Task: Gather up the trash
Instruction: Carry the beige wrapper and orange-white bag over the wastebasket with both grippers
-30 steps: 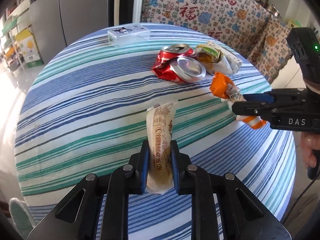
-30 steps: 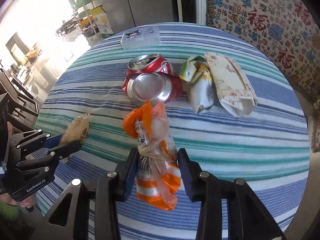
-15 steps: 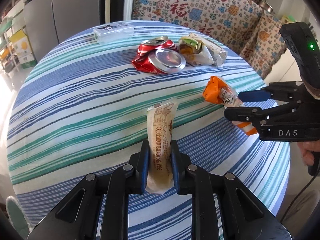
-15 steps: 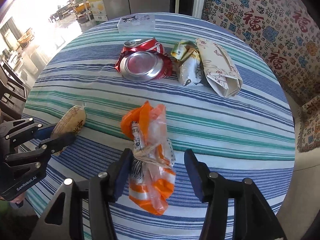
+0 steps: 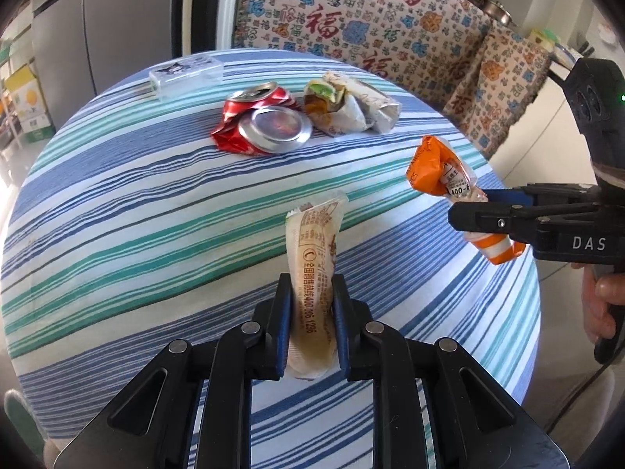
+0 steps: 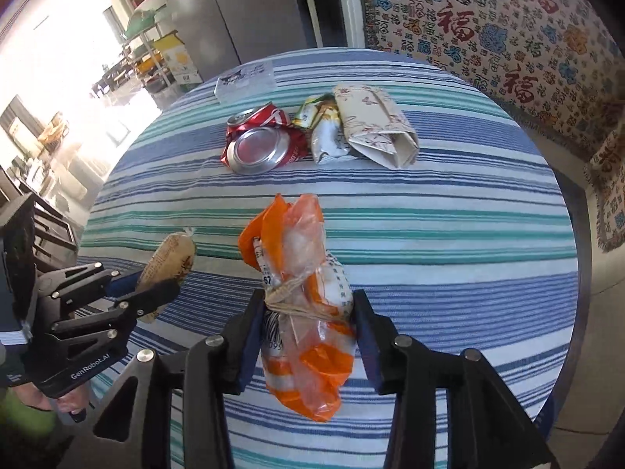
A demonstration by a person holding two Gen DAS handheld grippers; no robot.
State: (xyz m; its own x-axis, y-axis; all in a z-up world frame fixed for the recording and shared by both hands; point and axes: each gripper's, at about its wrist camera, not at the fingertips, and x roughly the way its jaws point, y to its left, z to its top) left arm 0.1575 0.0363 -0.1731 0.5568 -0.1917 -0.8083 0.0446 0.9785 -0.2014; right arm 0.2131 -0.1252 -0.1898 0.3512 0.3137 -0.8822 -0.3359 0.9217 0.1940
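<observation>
A light, limp beige plastic sachet (image 5: 312,273) is being pinched mid-length by the closed left gripper (image 5: 311,326); a crinkly orange-and-clear plastic wrapper (image 6: 302,305), soft and slippery, is being clamped at its middle as the right gripper (image 6: 308,320) narrows.

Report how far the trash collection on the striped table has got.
Done: nothing visibly binned; no bin is in view.
In hand: the left gripper is shut on a tan printed wrapper. The right gripper, whose jaws have just been closing, holds an orange and clear plastic bag.
Left on the striped tablecloth: a crushed red can, a crumpled foil food wrapper and a folded beige paper wrapper.
</observation>
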